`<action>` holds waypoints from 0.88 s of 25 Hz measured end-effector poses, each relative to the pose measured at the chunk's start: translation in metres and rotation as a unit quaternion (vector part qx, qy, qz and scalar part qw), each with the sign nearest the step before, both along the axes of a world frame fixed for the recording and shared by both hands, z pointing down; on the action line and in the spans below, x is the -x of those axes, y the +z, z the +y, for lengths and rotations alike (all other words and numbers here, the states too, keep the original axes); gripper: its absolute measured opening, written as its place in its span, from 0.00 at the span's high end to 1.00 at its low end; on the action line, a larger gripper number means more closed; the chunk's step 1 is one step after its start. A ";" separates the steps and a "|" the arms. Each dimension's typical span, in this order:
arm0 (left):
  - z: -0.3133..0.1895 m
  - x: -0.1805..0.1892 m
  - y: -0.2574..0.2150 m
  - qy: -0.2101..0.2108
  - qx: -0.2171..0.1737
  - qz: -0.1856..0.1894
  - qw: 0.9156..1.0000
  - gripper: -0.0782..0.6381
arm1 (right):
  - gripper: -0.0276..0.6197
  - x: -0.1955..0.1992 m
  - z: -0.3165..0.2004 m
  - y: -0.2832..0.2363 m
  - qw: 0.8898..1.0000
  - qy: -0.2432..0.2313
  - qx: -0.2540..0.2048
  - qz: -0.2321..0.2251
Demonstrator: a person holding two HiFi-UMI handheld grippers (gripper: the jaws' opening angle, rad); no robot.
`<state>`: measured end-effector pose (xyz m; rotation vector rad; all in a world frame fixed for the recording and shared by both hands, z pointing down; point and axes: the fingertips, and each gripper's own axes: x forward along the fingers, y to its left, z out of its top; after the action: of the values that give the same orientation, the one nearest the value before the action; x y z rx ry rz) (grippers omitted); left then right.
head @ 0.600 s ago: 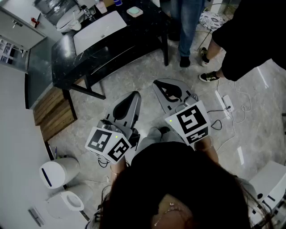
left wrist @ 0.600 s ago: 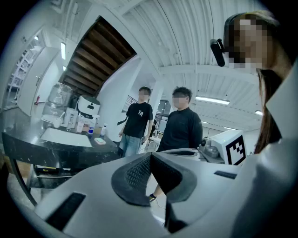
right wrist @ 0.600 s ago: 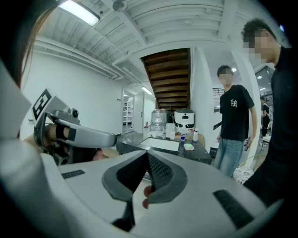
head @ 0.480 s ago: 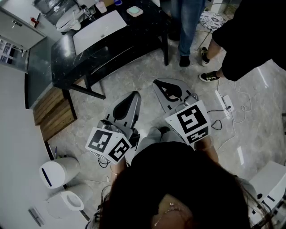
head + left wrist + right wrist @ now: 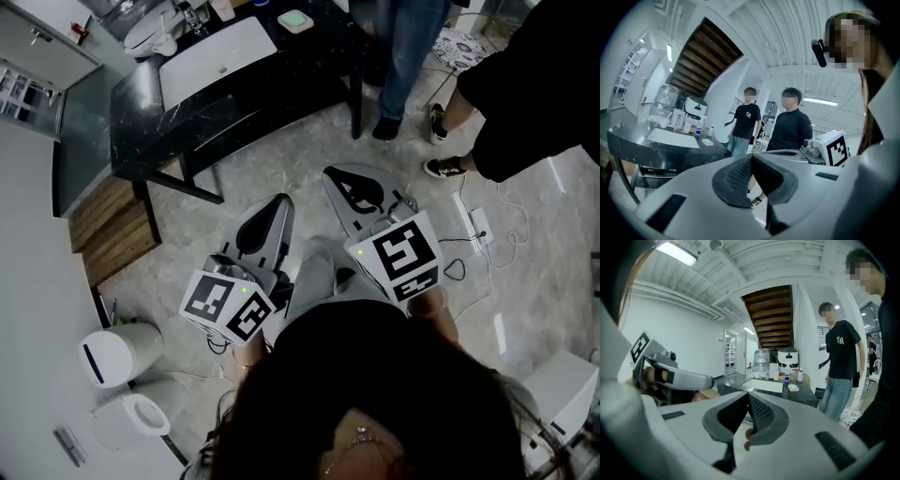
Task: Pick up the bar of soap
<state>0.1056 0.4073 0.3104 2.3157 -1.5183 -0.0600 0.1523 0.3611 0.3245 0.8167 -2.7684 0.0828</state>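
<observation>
The bar of soap (image 5: 294,19), a pale green rounded slab in a white dish (image 5: 283,25), sits on the far end of the glossy black veined table (image 5: 141,94), beside the flat white basin (image 5: 216,56). It lies well ahead of both claws, across the floor, and looks slightly nearer the right claw (image 5: 748,394). Its long axis is too small to read. The right claw and the left claw (image 5: 751,157) have their ribbed dark pads pressed together, holding nothing.

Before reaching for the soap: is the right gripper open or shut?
Shut: the right gripper has its jaws touching, nothing between them.
</observation>
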 end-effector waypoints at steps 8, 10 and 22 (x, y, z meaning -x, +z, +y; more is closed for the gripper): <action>-0.053 0.034 0.003 0.019 -0.010 0.005 1.000 0.88 | 0.94 0.029 -0.045 0.008 1.000 0.009 0.014 -0.004; -0.069 0.045 0.002 0.026 -0.012 0.006 1.000 0.88 | 0.94 0.041 -0.059 0.009 1.000 0.012 0.023 -0.001; -0.143 0.125 -0.006 0.045 -0.022 0.018 0.999 0.88 | 0.94 0.123 -0.133 -0.007 1.000 0.015 0.011 0.008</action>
<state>-0.0195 0.2643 0.3045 2.4010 -1.4067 -0.1122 0.0291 0.2278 0.3173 0.8488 -2.7364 0.1105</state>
